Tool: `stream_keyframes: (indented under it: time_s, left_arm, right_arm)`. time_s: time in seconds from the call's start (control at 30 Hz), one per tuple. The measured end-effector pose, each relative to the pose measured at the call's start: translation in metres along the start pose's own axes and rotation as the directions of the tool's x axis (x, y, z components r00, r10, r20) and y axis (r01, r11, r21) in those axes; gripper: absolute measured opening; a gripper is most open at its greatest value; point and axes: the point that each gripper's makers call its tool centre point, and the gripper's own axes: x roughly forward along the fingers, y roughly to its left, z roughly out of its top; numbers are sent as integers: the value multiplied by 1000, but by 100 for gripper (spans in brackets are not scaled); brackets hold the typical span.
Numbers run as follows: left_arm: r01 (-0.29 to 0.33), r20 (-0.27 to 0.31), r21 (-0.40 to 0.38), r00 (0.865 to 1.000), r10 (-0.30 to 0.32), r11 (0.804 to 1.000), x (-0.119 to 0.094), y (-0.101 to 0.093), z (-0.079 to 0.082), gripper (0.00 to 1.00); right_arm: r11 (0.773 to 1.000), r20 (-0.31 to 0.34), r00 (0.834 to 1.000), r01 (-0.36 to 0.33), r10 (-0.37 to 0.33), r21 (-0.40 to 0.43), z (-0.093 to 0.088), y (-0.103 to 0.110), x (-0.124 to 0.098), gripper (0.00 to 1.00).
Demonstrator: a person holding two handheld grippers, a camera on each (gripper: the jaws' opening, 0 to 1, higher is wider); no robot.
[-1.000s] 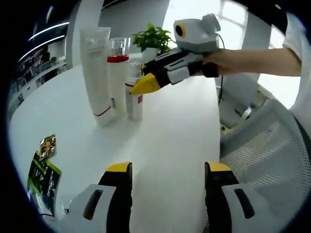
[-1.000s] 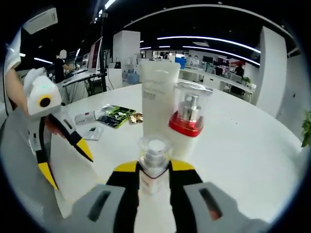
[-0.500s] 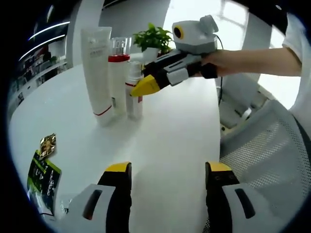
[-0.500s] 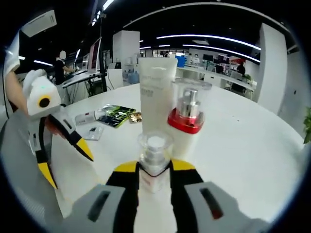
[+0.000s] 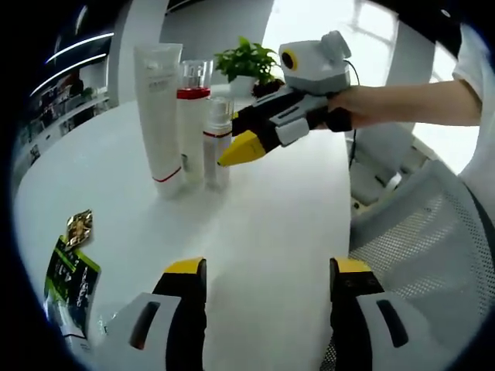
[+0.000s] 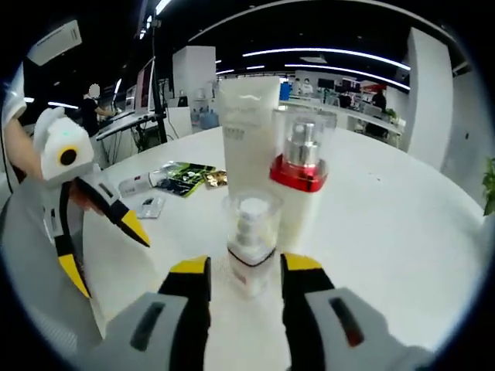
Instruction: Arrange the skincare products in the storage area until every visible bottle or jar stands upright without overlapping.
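Three skincare products stand upright in a tight row on the white table (image 5: 271,209): a tall white tube (image 5: 158,108), a clear-capped bottle with a red collar (image 5: 191,116) and a small clear-capped pump bottle (image 5: 217,143). In the right gripper view the small pump bottle (image 6: 251,243) stands free just ahead of my right gripper (image 6: 246,270), whose jaws are open with a gap on each side of it; behind it are the red-collared bottle (image 6: 300,185) and the tube (image 6: 247,131). My left gripper (image 5: 267,270) hangs open over bare table. The right gripper (image 5: 240,147) enters its view beside the small bottle.
Printed sachets (image 5: 69,270) lie near the table's edge, also seen as sachets (image 6: 182,176). A potted plant (image 5: 246,62) stands behind the row. A grey mesh chair (image 5: 433,247) sits off the table's right edge. The left gripper (image 6: 104,251) is at the left.
My right gripper's jaws have spread apart and let go of the small pump bottle, then drawn back a little. The bottle stays upright beside the red-collared one. The left gripper barely moved.
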Motion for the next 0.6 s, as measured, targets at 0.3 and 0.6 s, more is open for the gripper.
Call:
stream_keyframes:
  time_s: [0.3, 0.6]
  left_arm:
    - [-17, -10, -13, 1000, 17, 1000, -8, -1, -6, 67]
    - [-43, -8, -50, 999, 43, 998, -24, -4, -15, 70]
  right_arm:
    - [999, -2, 1000, 20, -19, 43, -8, 15, -11, 44]
    - [998, -20, 1000, 24, -23, 58, -17, 28, -25, 51]
